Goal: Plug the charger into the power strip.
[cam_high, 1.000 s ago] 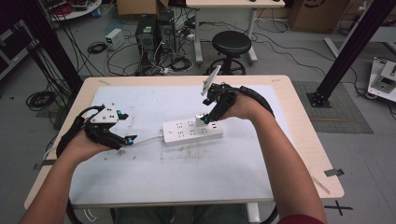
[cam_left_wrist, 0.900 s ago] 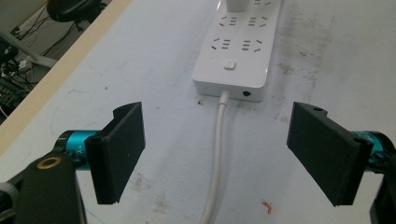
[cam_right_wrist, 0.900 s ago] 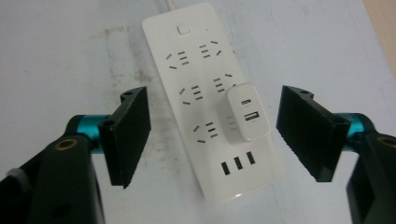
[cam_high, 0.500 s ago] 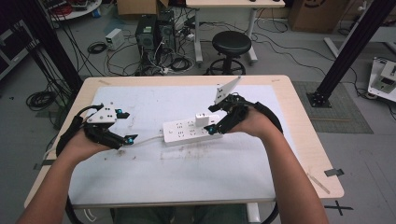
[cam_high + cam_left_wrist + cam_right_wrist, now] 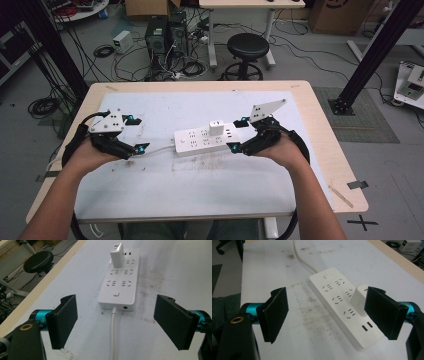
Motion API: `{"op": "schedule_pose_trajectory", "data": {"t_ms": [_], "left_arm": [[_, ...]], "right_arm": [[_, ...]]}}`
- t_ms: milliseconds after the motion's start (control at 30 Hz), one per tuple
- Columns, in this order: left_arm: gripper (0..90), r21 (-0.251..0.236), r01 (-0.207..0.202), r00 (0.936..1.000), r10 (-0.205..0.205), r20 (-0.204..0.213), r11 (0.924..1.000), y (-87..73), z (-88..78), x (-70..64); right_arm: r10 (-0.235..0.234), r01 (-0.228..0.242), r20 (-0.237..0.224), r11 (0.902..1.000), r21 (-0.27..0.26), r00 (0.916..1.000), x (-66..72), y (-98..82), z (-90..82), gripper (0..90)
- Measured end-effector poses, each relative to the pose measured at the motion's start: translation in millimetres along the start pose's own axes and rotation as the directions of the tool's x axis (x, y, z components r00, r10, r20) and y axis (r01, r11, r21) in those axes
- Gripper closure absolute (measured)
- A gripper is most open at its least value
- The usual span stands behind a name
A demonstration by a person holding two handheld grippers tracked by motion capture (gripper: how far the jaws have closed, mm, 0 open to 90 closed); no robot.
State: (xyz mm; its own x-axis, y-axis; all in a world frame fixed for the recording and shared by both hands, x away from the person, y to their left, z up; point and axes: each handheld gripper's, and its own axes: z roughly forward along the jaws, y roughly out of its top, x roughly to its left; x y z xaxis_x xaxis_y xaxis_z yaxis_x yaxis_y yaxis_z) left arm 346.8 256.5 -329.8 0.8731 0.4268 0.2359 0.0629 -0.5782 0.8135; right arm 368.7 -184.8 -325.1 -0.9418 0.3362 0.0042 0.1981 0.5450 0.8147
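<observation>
We see a white power strip (image 5: 205,141) lying flat near the middle of the worktop (image 5: 200,190), its long axis running left to right in the high view. A white plug adapter (image 5: 216,128) stands upright in one of its sockets, toward the right half of the strip on the far row. A white cable (image 5: 157,148) leaves the strip's left end and runs toward the left claw (image 5: 136,134). That claw sits left of the strip, held in the person's left hand (image 5: 87,155); in the left gripper view its two black jaws stand wide apart, released and holding nothing, with the cable end of the strip between and beyond them. The right claw (image 5: 238,134) is just beside the strip's right end, held in the person's right hand (image 5: 282,150). In the right gripper view its jaws are likewise spread wide and empty, the strip lying between them and the adapter close by the right-hand jaw, though we cannot tell whether they touch. The pale worktop surface carries brownish smudges (image 5: 200,162) just near of the strip. Beyond the far edge we see a black round stool (image 5: 248,47), a computer tower (image 5: 156,31), and loose cables on the floor (image 5: 320,55).
</observation>
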Motion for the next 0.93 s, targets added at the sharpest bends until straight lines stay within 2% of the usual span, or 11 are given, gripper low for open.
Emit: {"op": "schedule_pose_trajectory", "data": {"t_ms": [300,933], "left_arm": [[19.3,-0.01,0.009,0.9999,-0.009,-0.015,0.9999,-0.2,-2.9,0.7],[19.3,0.001,0.017,0.9997,-0.017,-0.02,0.9999,-3.2,-4.4,2.8]], "right_arm": [[0.005,-0.005,0.009,1.0,-0.004,0.9999,0.2,0.1,0.4,19.9],[0.009,-0.009,0.017,1.0,0.0,0.9998,-0.6,0.2,0.5,19.9]]}}
